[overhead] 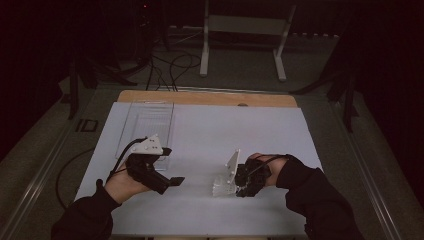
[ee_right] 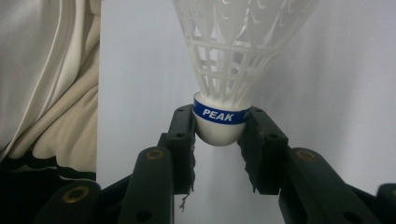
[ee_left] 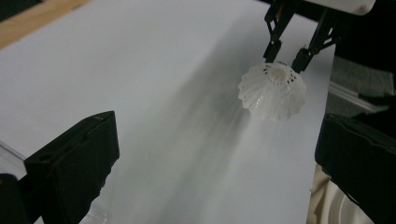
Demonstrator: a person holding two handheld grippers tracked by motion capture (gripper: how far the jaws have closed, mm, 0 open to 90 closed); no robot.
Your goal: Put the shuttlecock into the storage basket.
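Observation:
A white plastic shuttlecock (overhead: 223,185) with a blue band reading PEAK lies level just above the white sheet (overhead: 225,130), right of centre. My right gripper (overhead: 239,186) is shut on its rounded cork base, skirt pointing left. In the right gripper view the two black jaws clamp the cork of the shuttlecock (ee_right: 233,60) from both sides, with the right gripper (ee_right: 219,135) pointing along it. My left gripper (overhead: 171,167) hovers at the left, jaws wide apart with nothing between them. From the left gripper (ee_left: 215,177) the shuttlecock (ee_left: 273,91) shows farther off, skirt toward me, held by the right gripper (ee_left: 285,53).
A clear plastic tray (overhead: 147,122) lies at the back left of the sheet. A wooden table edge (overhead: 200,97) runs along the far side. A white metal stand (overhead: 240,30) and cables are on the floor beyond. Pale cloth (ee_right: 46,93) hangs beside the sheet.

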